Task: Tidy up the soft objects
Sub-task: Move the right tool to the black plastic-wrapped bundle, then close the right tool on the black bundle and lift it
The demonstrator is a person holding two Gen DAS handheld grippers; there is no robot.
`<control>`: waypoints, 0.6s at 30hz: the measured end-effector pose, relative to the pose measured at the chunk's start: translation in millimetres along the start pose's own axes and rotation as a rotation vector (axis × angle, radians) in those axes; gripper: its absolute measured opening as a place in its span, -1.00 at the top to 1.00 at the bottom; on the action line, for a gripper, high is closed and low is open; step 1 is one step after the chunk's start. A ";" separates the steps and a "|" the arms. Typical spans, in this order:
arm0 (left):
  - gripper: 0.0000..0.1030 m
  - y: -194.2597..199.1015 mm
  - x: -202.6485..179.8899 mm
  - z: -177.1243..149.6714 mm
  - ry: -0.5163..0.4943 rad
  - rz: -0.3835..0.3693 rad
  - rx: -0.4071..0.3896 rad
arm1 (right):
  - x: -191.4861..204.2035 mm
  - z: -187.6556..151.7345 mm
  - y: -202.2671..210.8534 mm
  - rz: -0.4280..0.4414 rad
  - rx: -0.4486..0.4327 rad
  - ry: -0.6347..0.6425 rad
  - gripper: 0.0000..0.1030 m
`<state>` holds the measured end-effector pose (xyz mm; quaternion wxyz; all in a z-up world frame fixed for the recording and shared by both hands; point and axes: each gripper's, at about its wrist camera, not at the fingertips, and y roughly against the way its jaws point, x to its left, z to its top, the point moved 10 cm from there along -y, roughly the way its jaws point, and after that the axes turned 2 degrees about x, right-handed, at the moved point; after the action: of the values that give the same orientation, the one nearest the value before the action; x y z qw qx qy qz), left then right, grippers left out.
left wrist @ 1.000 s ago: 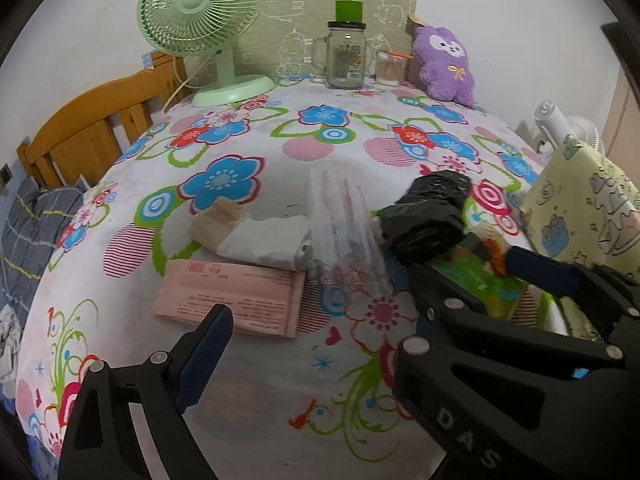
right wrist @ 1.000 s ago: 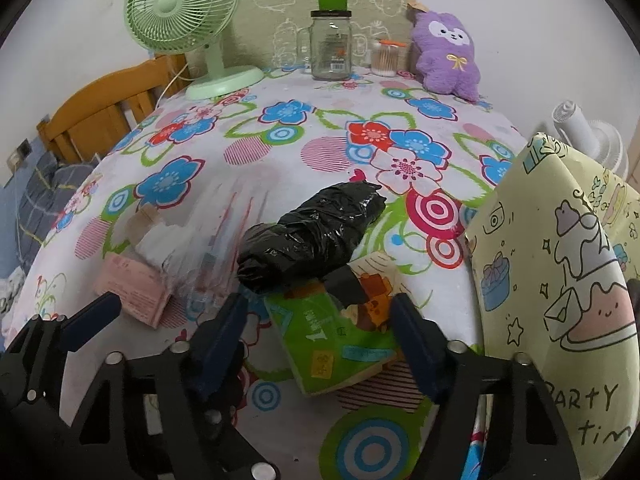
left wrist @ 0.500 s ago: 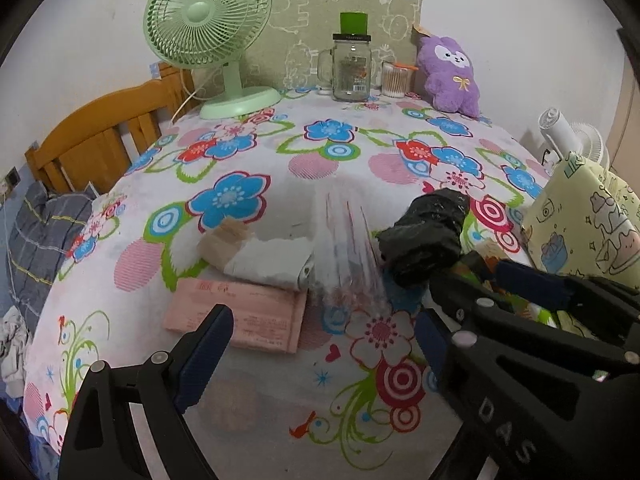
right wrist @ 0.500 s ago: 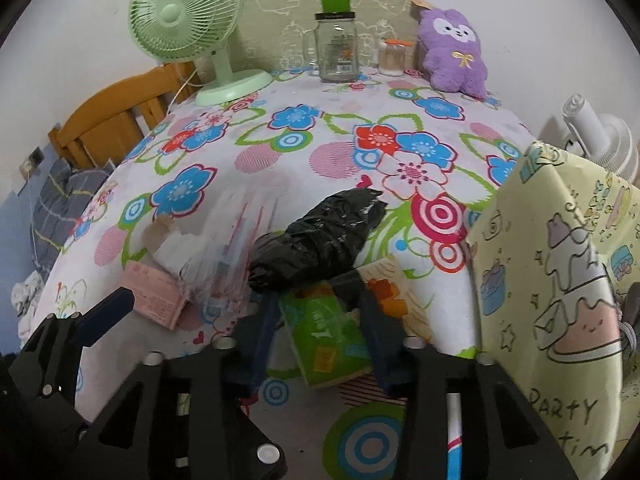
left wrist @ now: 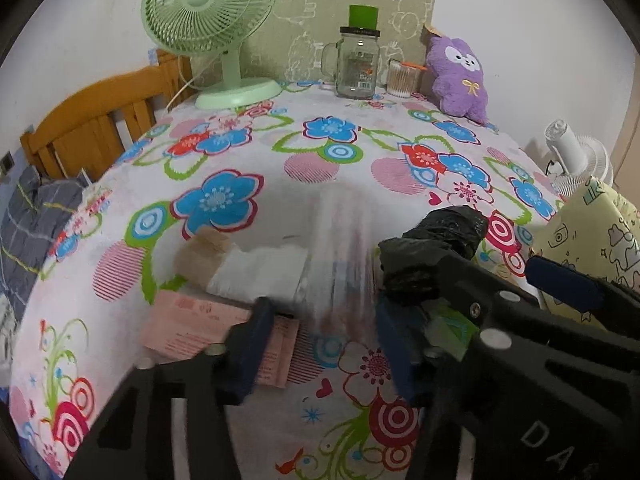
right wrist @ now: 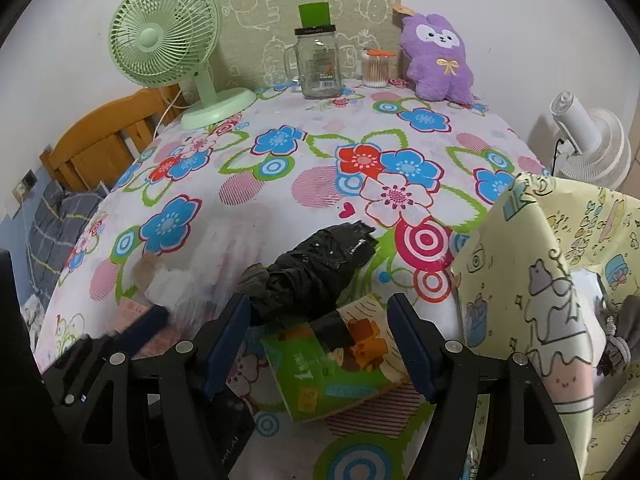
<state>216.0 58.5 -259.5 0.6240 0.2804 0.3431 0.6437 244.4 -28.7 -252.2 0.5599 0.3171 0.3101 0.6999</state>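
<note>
Clear bag [left wrist: 344, 264] blurred between closing left gripper [left wrist: 324, 344]; right gripper [right wrist: 316, 344] opening, empty.

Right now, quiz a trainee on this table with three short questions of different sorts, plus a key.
1. True or false: the black bag roll lies partly on the green packet.
2. Which stands nearest the purple plush? A) green fan B) swab jar C) pink packet
3. Fill in: beside the right gripper stands a yellow ____.

Key: 1 true; 2 B; 3 bag.
</note>
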 end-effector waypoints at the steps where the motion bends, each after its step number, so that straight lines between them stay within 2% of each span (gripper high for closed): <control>1: 0.26 -0.7 -0.1 -0.1 0.001 -0.002 0.000 | 0.6 0.2 -1.0 0.002 0.002 0.000 -0.44; 4: 0.50 -0.5 0.6 0.8 0.001 -0.009 -0.003 | 3.1 1.6 -3.3 0.006 0.002 0.006 -0.44; 10: 0.80 4.4 2.3 6.3 -0.012 -0.022 -0.022 | 10.2 7.8 -6.4 0.018 -0.003 0.013 -0.44; 18: 0.88 4.8 9.0 12.5 -0.012 -0.030 -0.028 | 23.3 16.9 -15.2 0.036 -0.008 0.032 -0.43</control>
<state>222.3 68.7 -248.8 0.6396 0.2703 0.3343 0.6373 262.7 -1.7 -251.6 0.5436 0.3091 0.3105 0.7159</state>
